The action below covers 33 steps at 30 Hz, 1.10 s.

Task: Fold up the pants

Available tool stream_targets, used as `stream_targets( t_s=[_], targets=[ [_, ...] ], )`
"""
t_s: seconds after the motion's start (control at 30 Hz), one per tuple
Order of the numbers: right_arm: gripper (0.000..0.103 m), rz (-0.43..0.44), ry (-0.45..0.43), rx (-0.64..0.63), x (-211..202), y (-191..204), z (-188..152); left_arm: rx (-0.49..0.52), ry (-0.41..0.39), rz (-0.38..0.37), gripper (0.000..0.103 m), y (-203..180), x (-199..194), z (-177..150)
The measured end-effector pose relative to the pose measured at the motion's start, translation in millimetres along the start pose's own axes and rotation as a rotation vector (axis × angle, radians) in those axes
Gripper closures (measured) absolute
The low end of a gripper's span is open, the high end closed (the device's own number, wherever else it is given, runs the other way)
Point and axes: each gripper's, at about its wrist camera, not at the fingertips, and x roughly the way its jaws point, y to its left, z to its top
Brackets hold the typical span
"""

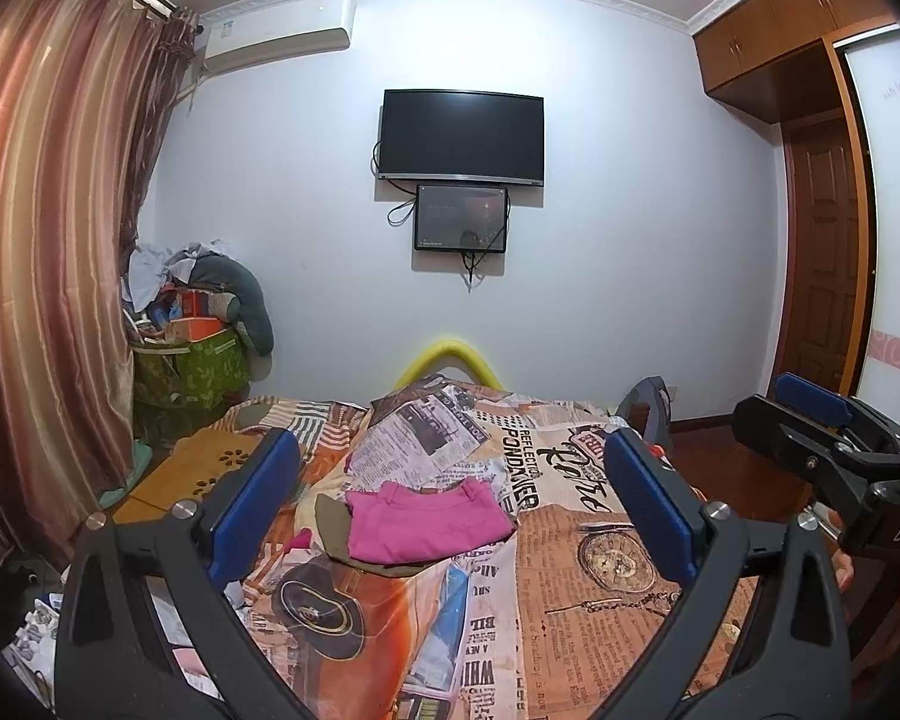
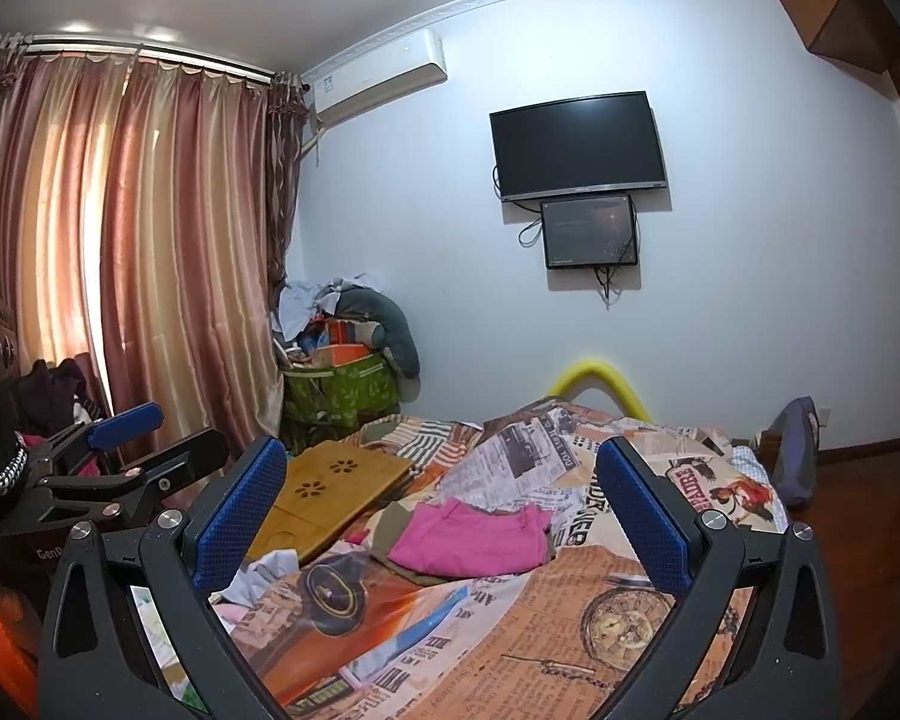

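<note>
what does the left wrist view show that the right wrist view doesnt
Only the left wrist view shows the brown wooden door and the open right tool from the side. Only the right wrist view shows the full width of the striped pink curtain, a dark heap of clothes below it, and the open left tool from the side. Both share the folded pink pants on the newspaper-print bedspread, the black wall television and the bamboo lap tray.

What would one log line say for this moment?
left gripper: open | right gripper: open | pink pants: folded on bed, untouched
</note>
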Motion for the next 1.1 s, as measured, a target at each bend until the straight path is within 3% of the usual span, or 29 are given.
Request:
stream_targets(
  t_s=[1.1],
  targets=[
    [0.000, -0.021, 0.009, 0.031, -0.8, -6.7, -2.3, 0.010, 0.018, -0.020, 0.001, -6.8, 5.9, -1.4]
  ],
)
